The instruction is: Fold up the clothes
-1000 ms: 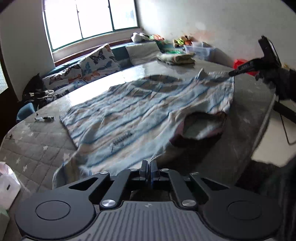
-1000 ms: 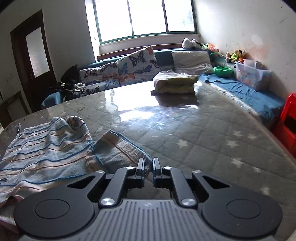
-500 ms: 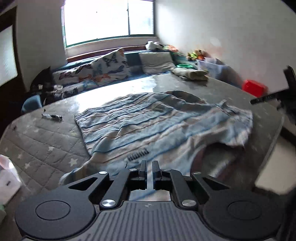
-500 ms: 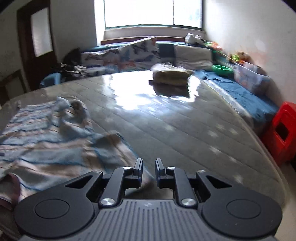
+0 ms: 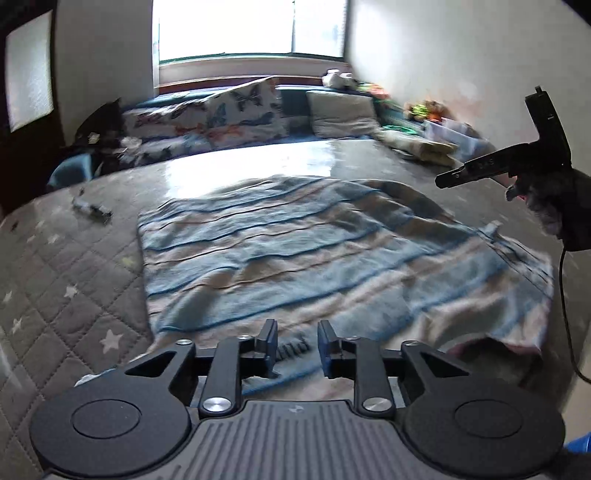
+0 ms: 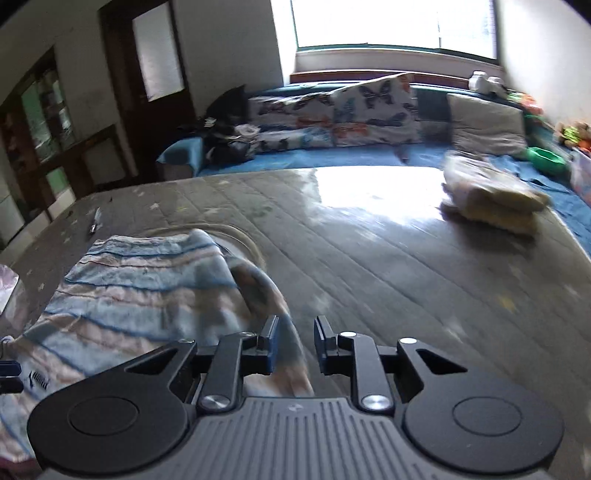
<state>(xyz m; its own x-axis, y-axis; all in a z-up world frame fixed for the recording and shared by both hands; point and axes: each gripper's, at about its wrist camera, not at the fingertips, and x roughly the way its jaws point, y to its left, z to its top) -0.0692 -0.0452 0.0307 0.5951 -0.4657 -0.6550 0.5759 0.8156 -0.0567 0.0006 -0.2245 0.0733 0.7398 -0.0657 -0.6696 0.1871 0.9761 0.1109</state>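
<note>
A blue-and-beige striped knit garment (image 5: 314,258) lies spread nearly flat on a grey quilted mattress with a star pattern (image 5: 62,280), its near hem at the mattress's front edge and its right corner hanging slightly over the side. The left gripper (image 5: 294,341) hovers just above the near hem, its two black fingers parted with a clear gap between them and nothing held; dark lettering on the fabric shows through that gap. In the left wrist view the right gripper (image 5: 448,181) appears side-on at the right, above the garment's far right edge, held in a dark-gloved hand (image 5: 554,206). In the right wrist view the right gripper (image 6: 293,341) is likewise parted and empty, positioned over the garment's rumpled right border (image 6: 258,291), where the cloth meets bare mattress (image 6: 406,280). A folded yellowish cloth stack (image 6: 491,199) rests near the mattress's far right edge, well apart from the garment. A small dark object (image 5: 92,210) lies on the mattress left of the garment; what it is cannot be made out. Butterfly-print cushions (image 6: 347,110) line the blue bench (image 6: 332,157) under the window (image 6: 391,26).
</note>
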